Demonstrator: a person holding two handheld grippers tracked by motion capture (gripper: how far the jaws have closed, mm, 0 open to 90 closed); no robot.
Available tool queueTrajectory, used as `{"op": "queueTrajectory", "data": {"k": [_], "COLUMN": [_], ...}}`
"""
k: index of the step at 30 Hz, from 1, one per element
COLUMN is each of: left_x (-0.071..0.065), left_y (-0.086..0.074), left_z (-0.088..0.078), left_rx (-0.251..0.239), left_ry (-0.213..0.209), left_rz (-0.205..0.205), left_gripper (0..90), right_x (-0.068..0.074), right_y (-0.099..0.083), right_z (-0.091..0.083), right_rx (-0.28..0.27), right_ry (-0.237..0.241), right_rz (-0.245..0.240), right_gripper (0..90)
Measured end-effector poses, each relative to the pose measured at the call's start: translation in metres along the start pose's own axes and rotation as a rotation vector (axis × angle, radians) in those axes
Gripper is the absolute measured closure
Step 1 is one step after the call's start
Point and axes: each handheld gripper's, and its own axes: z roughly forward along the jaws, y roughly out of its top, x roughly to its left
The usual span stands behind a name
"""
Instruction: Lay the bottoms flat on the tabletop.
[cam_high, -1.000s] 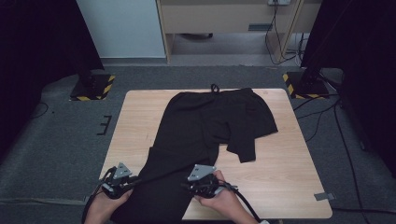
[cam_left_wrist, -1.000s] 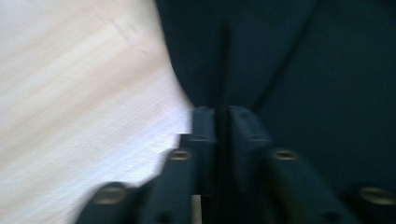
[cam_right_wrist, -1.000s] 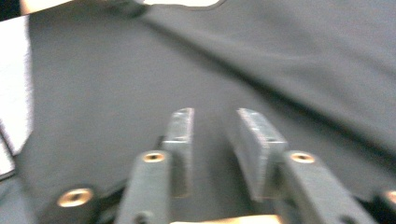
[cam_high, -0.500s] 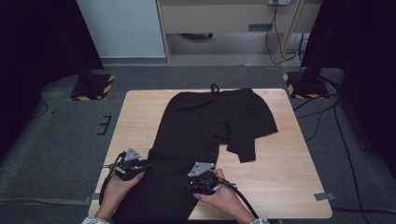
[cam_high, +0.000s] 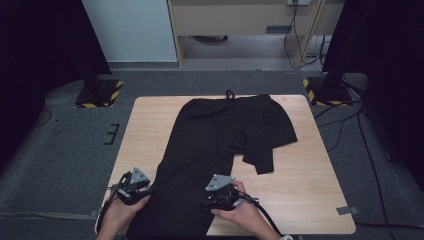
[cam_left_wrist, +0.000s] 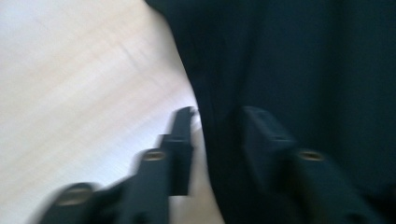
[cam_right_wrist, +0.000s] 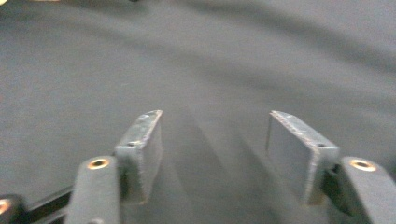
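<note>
High view: a pair of black trousers (cam_high: 215, 150) is seen spread on a light wooden table (cam_high: 310, 195), the waistband at the far edge, one leg running toward the near edge and the other folded across to the right. The left gripper (cam_high: 134, 187) is held by the left hand (cam_high: 122, 212) at the near left edge of that long leg, and the right gripper (cam_high: 220, 195) is held by the right hand (cam_high: 240, 210) at its near right edge, the two well apart with the leg between them. In the left gripper view, blurred by motion, the jaws of the left gripper (cam_left_wrist: 217, 135) are parted, with the fabric's edge (cam_left_wrist: 201, 107) lying between them; one jaw is over bare wood (cam_left_wrist: 84, 84) and the other over the dark cloth. In the right gripper view the jaws of the right gripper (cam_right_wrist: 215, 126) are spread wide with nothing clamped, and dark fabric (cam_right_wrist: 210, 60) lies beneath and beyond both jaws.
</note>
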Motion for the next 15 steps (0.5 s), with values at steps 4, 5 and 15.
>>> {"op": "queueTrajectory", "data": {"k": [4,5,15], "left_x": [0.004,0.008,0.010], "left_y": [0.020,0.028,0.043], "left_z": [0.010,0.018,0.043], "left_rx": [-0.060,-0.055,-0.099], "left_ry": [0.033,0.036,0.052], "left_rz": [0.007,-0.006,-0.017], "left_gripper": [42.1,40.5,36.0], "right_x": [-0.021,-0.027,-0.109], "right_y": [-0.004,-0.006,-0.041], "right_z": [-0.020,-0.024,-0.055], "right_rx": [-0.020,-0.020,0.028], "right_ry": [-0.067,-0.086,-0.345], "right_rz": [0.033,0.047,0.239], "right_gripper": [26.9,25.3,26.9]}}
